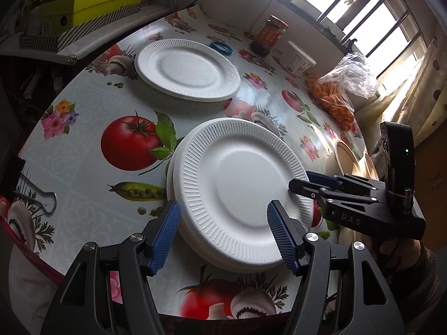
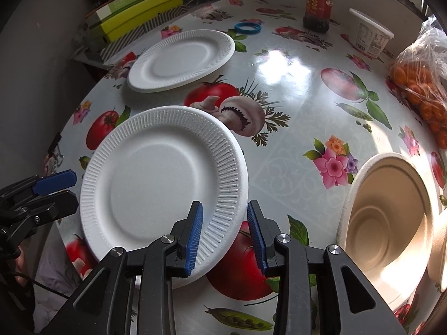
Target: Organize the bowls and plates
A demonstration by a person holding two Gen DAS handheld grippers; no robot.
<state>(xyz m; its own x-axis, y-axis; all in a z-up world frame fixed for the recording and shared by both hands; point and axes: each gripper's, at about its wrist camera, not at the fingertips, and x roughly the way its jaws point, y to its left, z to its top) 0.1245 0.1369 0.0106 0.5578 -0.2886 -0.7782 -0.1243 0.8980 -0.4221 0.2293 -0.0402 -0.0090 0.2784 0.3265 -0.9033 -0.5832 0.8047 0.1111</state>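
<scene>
While the right gripper point(image 2: 225, 234) reached over the near white plate point(image 2: 164, 189), its blue pads point(image 2: 195, 234) stood a narrow way apart, straddling the plate's ribbed right rim without pressing on it; one pad was above the rim's inner slope, the other just outside the edge, over the tablecloth point(image 2: 279, 145). The left gripper point(image 1: 223, 234) hovered at the near edge of the same plate point(image 1: 240, 192) with its jaws wide and nothing between the pads point(image 1: 167, 231). In the left wrist view the plate lay on top of at least one more, a second rim showing under its left side, and the right gripper point(image 1: 300, 185) came in from the right with its tips at the plate's right rim. A second white plate point(image 2: 181, 58) lay farther back on the table, well apart from the first, with a blue ring point(image 2: 248, 28) just beyond it. To the right of the near plate sat a beige bowl point(image 2: 388, 229), with the edge of another at the frame's border. At the far side stood a dark sauce jar point(image 2: 318, 2), a white tub point(image 2: 370, 35) and a plastic bag of oranges point(image 2: 421, 83); green boxes point(image 2: 139, 14) were stacked off the table's far left.
</scene>
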